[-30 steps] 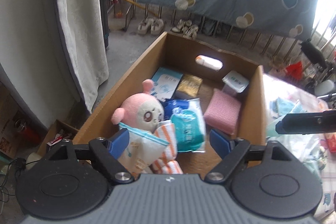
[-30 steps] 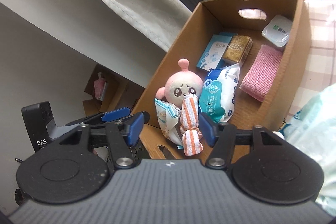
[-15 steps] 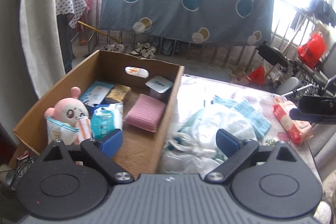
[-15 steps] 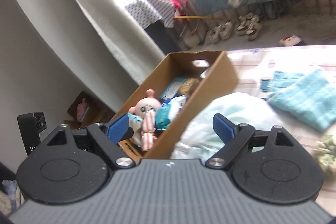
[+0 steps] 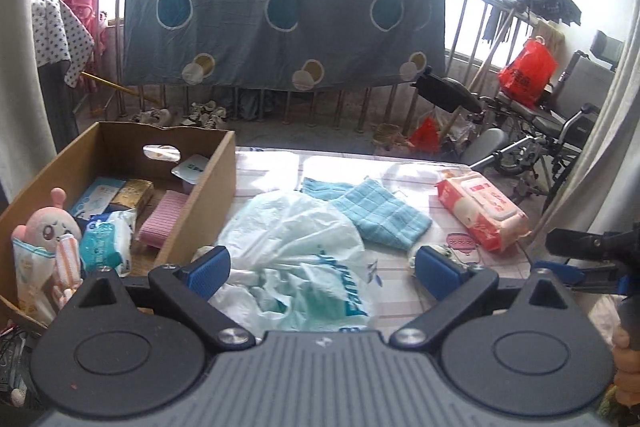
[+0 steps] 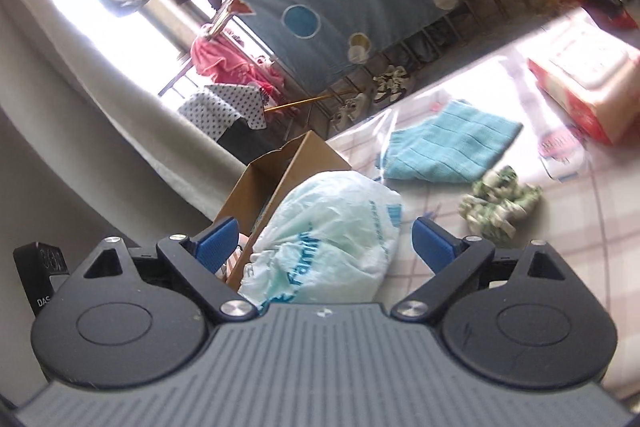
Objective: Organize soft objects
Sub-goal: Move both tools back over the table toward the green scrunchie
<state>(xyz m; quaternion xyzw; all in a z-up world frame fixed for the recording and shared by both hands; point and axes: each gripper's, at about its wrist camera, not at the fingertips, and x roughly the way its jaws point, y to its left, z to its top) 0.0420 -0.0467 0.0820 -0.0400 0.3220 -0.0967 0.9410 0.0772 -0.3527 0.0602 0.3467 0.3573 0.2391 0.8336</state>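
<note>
Two wide grippers over a bag, a box and soft things

On the left stood one cardboard box (image 5: pixel 208 187) with one pink plush toy (image 5: pixel 52 227), one blue wipes pack (image 5: pixel 106 243) and one pink cloth (image 5: pixel 162 223) inside. Just beside the box lay one pale plastic bag (image 5: pixel 304 239), puffed up and blocking part of the box wall. The left gripper (image 5: pixel 322 267) and the right gripper (image 6: pixel 324 239) had just been opening; both stood wide and held nothing, with the bag lying loose in front. Then came one blue towel (image 5: pixel 380 215), one green crumpled cloth (image 6: pixel 500 203) and one red wipes pack (image 5: pixel 480 215) on the checked table (image 5: pixel 400 307)
</note>
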